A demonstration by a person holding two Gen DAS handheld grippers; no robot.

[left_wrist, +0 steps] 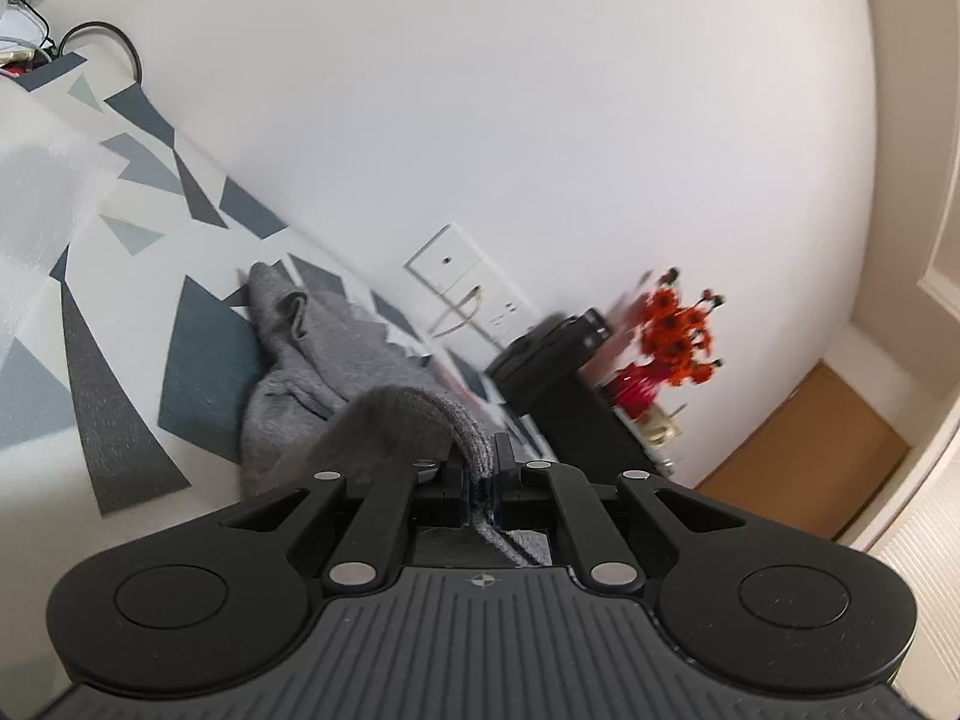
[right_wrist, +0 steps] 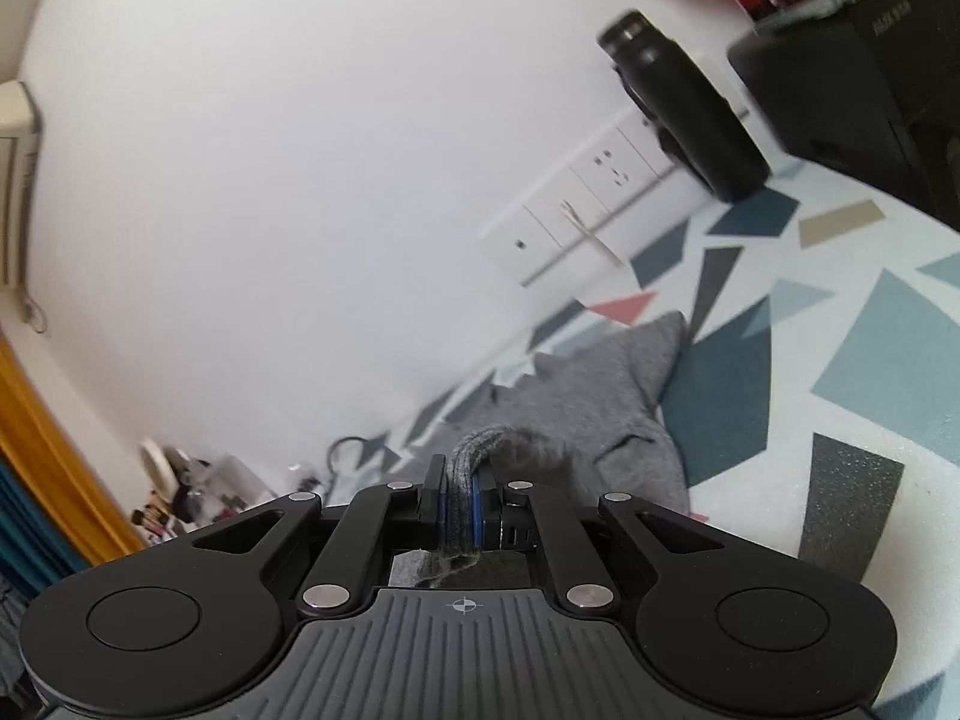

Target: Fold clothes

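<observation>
Black box (left_wrist: 576,414) blocks mat's (left_wrist: 198,360) end

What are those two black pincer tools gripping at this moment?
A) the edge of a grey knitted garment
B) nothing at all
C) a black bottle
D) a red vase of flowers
A: both the left gripper and the right gripper are shut on the ribbed edge of the grey garment, which trails onto the patterned surface.

1 grey garment (left_wrist: 336,354), 2 grippers, 1 black flask (right_wrist: 684,114).
</observation>
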